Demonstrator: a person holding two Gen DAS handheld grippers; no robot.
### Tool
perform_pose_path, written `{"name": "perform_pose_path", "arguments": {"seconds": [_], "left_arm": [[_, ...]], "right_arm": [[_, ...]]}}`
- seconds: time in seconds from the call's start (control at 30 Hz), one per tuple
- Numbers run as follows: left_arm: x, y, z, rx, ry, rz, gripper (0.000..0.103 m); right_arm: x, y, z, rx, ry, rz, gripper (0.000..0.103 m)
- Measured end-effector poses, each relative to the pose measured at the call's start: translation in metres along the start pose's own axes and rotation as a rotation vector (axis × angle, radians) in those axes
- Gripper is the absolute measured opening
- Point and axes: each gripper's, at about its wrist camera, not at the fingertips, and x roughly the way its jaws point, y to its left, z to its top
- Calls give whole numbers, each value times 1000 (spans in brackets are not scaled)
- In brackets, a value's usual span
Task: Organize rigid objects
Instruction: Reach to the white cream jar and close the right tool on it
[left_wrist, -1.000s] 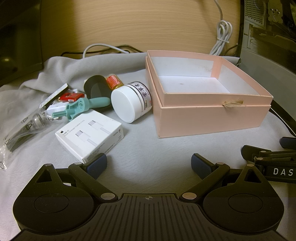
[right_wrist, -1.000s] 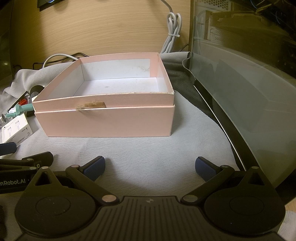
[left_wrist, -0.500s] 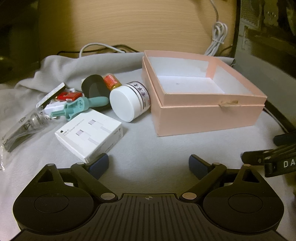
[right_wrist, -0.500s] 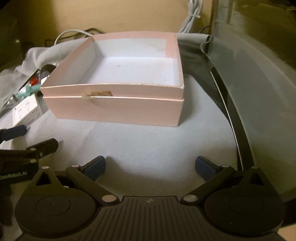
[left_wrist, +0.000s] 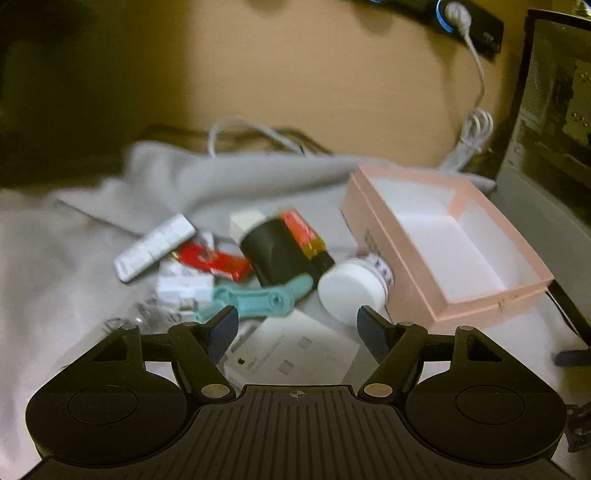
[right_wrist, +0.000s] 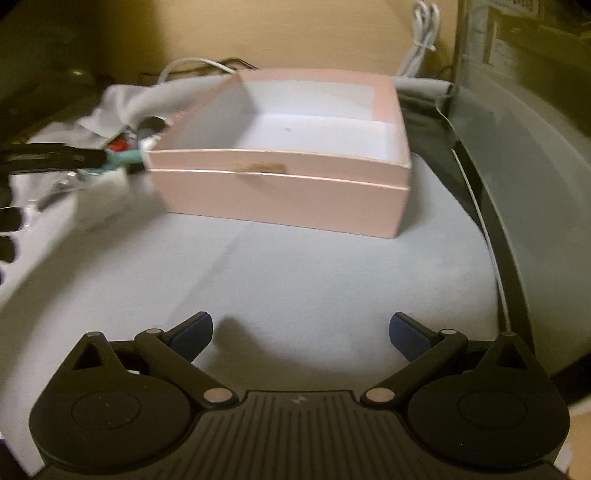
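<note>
Left gripper (left_wrist: 297, 326) over the clutter, jaws closing, still well apart; the white flat carton (left_wrist: 291, 354) lies between and below the pads, not pressed, so nothing held. From the left gripper's mid-gap the carton sits at 6 o'clock, just beneath; its long axis appears to run about 8 to 2 o'clock, roughly across the gap, though blur makes this uncertain. White jar (left_wrist: 351, 291) at 1 o'clock, on its side, touching the pink box (left_wrist: 480, 299); teal tool (left_wrist: 258, 299) at 11 o'clock. Box open, empty, at 2 o'clock.

Right gripper (right_wrist: 301, 334) spread wide over bare grey cloth (right_wrist: 295, 273), empty; box (right_wrist: 280, 192) at 12 o'clock, well apart.

Judgement: left hand is nearer the carton; it is likely the next pick.

Writing: apple logo on the carton, small print unreadable; jar label characters blurred.
</note>
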Motion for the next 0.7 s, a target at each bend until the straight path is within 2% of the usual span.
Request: {"name": "perform_pose_path", "arguments": {"seconds": [0.13,0.23,0.33,0.4,0.43,0.53,0.63,0.7], "left_arm": [[13,4,-6,53,80,-62,78],[16,-11,-17,167,103,-48,79],[24,-21,-25,214,126,-3,82],[30,-22,-27,200,136,19,84],[29,-21,-27,184,132,21,83],[22,-18,-29,146,94,21,76],[4,-17,-41,126,62,60,74],[-11,-16,-51,103,53,92,74]], "right_arm": [[-22,11,-8,-31,-76,4,102],[-33,15,-11,-46,-122,-9,102],[-37,17,-10,-56,-147,-35,102],[-35,20,-7,-83,-135,-42,102],[-34,23,-5,-100,-135,-51,98],[-35,35,3,-180,-159,-74,90],[-35,52,20,-278,-201,-61,80],[-31,68,38,-342,-222,-35,76]]}}
